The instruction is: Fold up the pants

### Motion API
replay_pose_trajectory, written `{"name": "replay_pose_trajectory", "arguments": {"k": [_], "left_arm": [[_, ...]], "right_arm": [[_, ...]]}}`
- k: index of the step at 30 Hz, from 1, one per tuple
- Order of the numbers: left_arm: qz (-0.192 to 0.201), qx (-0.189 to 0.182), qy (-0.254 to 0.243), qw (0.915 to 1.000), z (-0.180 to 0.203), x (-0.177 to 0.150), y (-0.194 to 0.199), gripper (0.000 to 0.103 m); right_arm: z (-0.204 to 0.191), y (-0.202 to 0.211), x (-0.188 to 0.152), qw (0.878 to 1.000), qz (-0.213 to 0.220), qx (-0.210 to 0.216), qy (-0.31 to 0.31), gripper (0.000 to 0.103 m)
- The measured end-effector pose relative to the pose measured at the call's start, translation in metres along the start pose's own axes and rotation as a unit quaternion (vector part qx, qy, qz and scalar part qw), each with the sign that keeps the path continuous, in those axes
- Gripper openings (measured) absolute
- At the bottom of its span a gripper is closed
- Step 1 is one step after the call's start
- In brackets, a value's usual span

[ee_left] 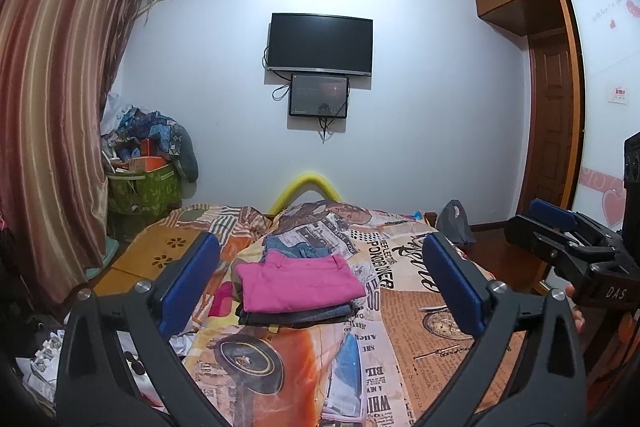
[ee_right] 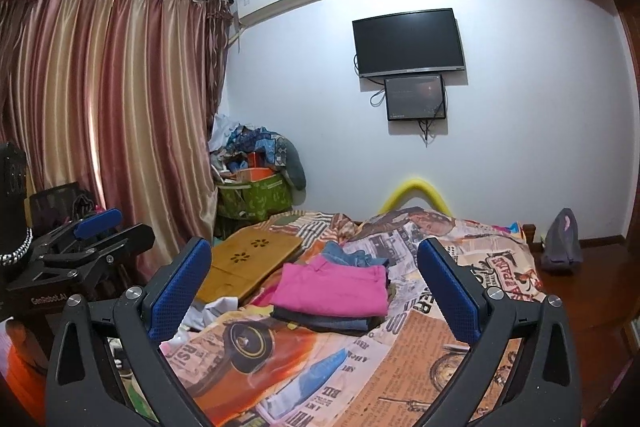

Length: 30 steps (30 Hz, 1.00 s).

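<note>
Jaws stand wide apart with nothing between them on both the left gripper [ee_left: 320, 287] and the right gripper [ee_right: 316, 287], likely because the fold looks finished and the cloth is let go. Pink pants [ee_left: 300, 283] lie at twelve o'clock from each gripper, folded into a flat rectangle atop a small stack [ee_left: 296, 317] of folded garments on the bed [ee_left: 420, 347], edges fairly even.

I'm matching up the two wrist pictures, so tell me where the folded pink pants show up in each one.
Left wrist view: the pink pants lie left of centre, on top of a stack of folded clothes, on the bed.
Right wrist view: the pink pants lie about centre, on the same stack.
Shared landmark: the wall television, above and behind.
</note>
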<state>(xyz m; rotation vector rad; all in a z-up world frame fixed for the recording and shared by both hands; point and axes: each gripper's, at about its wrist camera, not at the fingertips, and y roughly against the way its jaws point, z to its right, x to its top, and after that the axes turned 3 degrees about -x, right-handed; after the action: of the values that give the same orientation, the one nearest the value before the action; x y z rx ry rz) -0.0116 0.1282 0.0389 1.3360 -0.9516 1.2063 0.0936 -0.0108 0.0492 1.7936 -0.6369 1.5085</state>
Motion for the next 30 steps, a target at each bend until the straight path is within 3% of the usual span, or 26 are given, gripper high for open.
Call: {"name": "replay_pose_trajectory", "arguments": {"k": [30], "left_arm": [[-0.008, 0.004, -0.014, 0.9999, 0.0012, -0.0085, -0.0033, 0.103]], "right_arm": [[-0.0026, 0.0040, -0.0056, 1.000, -0.011, -0.002, 0.001, 0.103]]}}
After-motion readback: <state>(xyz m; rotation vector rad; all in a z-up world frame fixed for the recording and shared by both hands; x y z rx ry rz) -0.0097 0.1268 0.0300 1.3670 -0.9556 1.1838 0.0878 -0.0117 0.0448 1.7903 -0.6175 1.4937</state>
